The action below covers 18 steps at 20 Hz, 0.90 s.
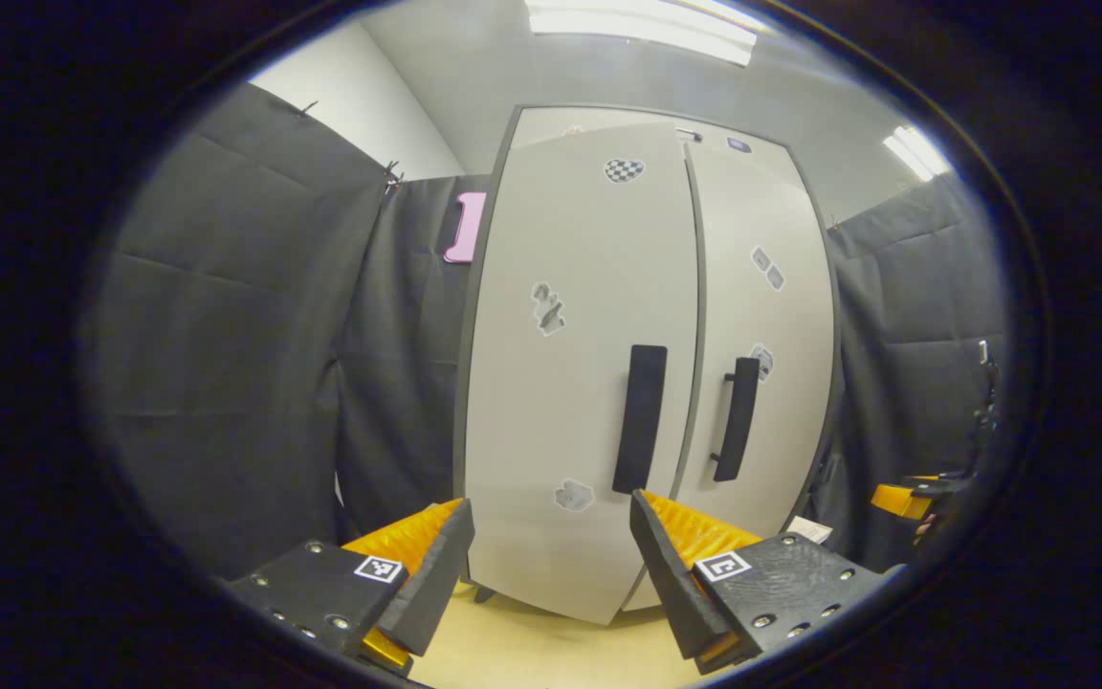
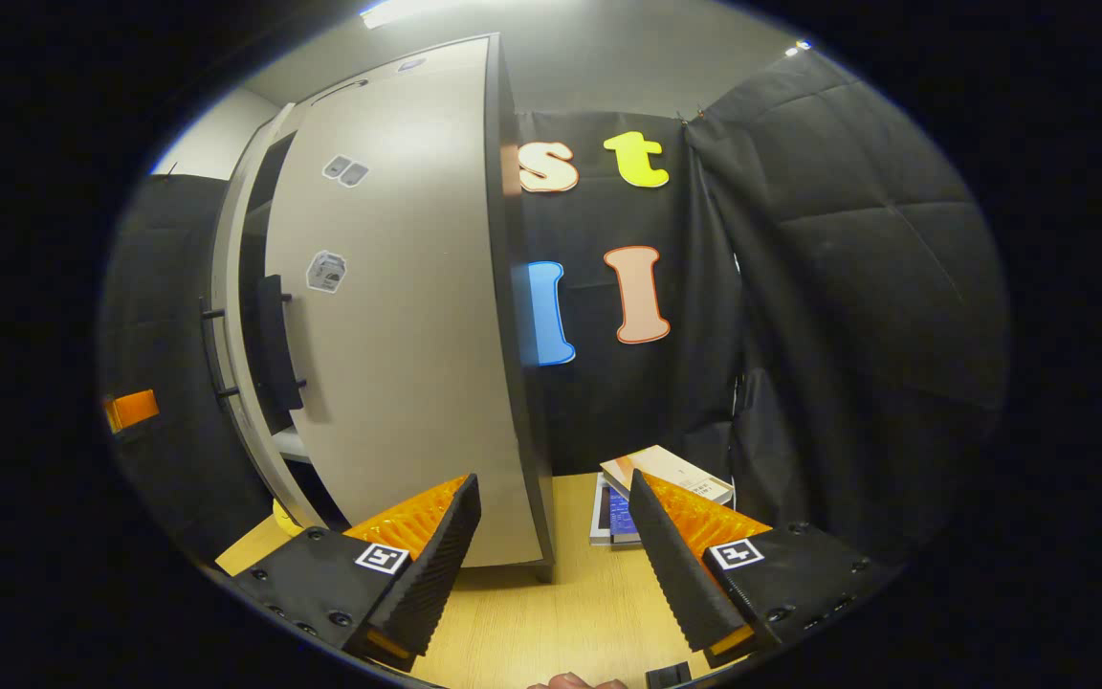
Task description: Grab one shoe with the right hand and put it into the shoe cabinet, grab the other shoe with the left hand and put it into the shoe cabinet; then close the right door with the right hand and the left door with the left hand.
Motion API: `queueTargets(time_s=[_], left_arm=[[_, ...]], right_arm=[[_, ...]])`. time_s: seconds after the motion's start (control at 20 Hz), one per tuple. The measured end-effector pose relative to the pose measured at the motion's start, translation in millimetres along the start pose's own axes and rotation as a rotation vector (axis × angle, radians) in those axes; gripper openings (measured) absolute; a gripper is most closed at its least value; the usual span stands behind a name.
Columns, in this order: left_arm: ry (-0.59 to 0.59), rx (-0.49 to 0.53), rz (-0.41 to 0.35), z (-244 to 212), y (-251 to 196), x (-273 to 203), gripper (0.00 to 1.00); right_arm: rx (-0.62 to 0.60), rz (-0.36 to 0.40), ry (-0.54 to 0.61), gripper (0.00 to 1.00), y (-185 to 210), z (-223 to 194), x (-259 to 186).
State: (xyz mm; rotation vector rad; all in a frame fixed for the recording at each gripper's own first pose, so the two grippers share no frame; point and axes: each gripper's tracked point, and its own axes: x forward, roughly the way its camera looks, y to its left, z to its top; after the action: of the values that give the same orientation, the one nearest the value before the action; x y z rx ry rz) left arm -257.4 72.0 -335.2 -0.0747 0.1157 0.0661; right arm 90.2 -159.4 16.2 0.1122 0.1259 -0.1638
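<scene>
- Two doors front the cabinet (image 1: 599, 124): in the left gripper view the left door (image 1: 570, 383) looks about shut, while the right door (image 1: 761, 325) stands slightly proud of it, a dark seam between them.
- In the right gripper view the right door (image 2: 398, 316) is plainly ajar, with a dark gap along its handle edge and a pale shelf edge (image 2: 291, 445) visible inside.
- The shoes are hidden; I judge they are already inside, so closing the doors is what is left.
- The left claw (image 1: 551, 545) is open and empty, hovering just in front of the left door, below its handle (image 1: 640, 416).
- The right claw (image 2: 551, 531) is also open and holds nothing; it sits low beside the right door's outer edge, above the worktop (image 2: 532, 632).
- Both doors look like stiff, smooth flat panels, light on their hinges and not fragile; a finger would slide on the bare face.
- Each bar handle, the right one (image 1: 738, 416) included, is rigid and stands off the panel, so it is the surest place to grip; a flat push near the handle edge should also swing the door shut.
- Some booklets (image 2: 647, 493) lie on the worktop beside the cabinet's right side, apart from the door's swing as far as I can tell.
</scene>
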Motion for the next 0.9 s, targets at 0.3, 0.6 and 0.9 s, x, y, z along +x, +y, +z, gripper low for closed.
queueTargets(time_s=[0.3,0.6,0.9], left_arm=[[0.017,0.019,-0.040,-14.2,41.1,-6.5,0.94],[0.028,-0.046,-0.048,-45.3,72.4,-8.6,0.94],[-0.017,-0.009,-0.076,-36.3,82.8,2.7,0.94]], right_arm=[[-0.021,0.005,-0.039,0.98,54.5,-2.6,-19.0],[-0.050,-0.024,-0.018,0.98,73.8,-24.4,-33.6],[-0.015,-0.103,0.005,0.98,65.6,-34.2,-44.9]])
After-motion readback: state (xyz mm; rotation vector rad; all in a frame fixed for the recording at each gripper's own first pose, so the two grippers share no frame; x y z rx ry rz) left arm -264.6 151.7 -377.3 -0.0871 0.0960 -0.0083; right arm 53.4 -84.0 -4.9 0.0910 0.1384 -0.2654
